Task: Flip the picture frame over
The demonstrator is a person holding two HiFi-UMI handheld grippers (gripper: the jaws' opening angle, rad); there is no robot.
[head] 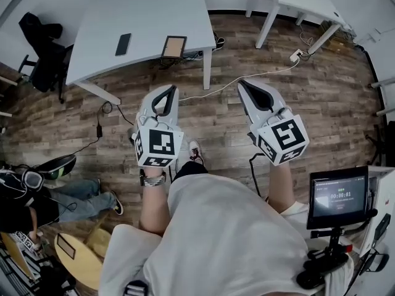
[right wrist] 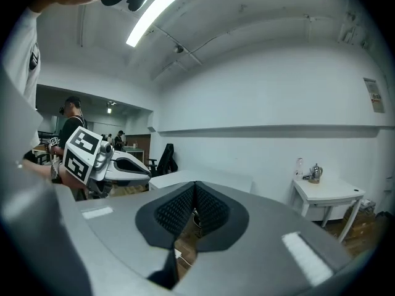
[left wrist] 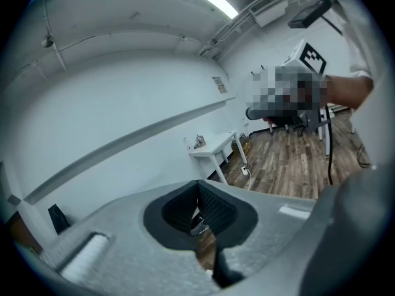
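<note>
The picture frame (head: 174,46) lies flat on the grey table (head: 148,11), near its front edge, showing a brown panel inside a dark border. Both grippers hang in the air over the wooden floor, well short of the table. My left gripper (head: 171,89) is shut with nothing in it and points toward the frame. My right gripper (head: 242,84) is shut and empty too, off to the frame's right. In the left gripper view the jaws (left wrist: 199,189) meet tip to tip; the right gripper view shows the same (right wrist: 195,189). Neither gripper view shows the frame.
A black phone (head: 123,44) lies on the grey table left of the frame. A chair with a dark jacket (head: 42,48) stands at the left. A white table (head: 296,5), a power strip (head: 295,55) with cables, a monitor stand (head: 338,197) and a seated person (head: 37,196) are around.
</note>
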